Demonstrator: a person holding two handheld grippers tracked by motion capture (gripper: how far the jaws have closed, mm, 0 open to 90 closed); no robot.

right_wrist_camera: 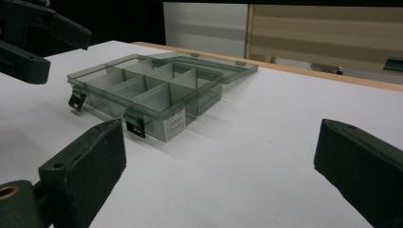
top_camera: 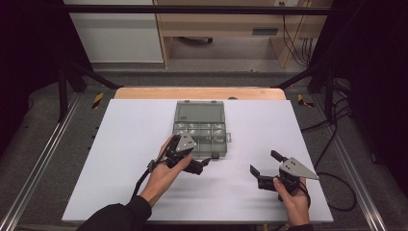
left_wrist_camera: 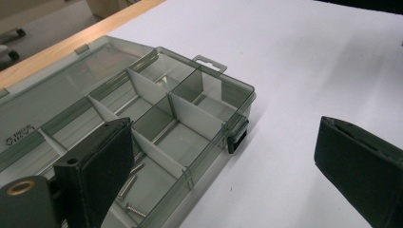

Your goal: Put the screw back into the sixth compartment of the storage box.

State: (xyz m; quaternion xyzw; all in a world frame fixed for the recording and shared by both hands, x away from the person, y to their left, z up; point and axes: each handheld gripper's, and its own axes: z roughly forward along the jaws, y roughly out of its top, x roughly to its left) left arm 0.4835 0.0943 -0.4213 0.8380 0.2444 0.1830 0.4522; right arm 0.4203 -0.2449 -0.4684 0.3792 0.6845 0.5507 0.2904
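Observation:
A smoky clear plastic organiser box (top_camera: 199,127) lies open in the middle of the white board, its lid (top_camera: 199,110) laid flat behind it. Dividers split it into several compartments. Small metal screws (left_wrist_camera: 129,184) lie in a near compartment (left_wrist_camera: 157,183). My left gripper (top_camera: 199,156) is open at the box's front edge; in the left gripper view (left_wrist_camera: 223,137) one jaw is over the box and the other is over bare board. My right gripper (top_camera: 264,162) is open above the board to the box's right, holding nothing, and faces the box (right_wrist_camera: 147,90).
Two black latches (right_wrist_camera: 135,126) hang open on the box's front wall. The white board (top_camera: 120,159) lies on a wooden table whose far edge (top_camera: 199,93) shows behind it. Metal rails and cables run along both sides.

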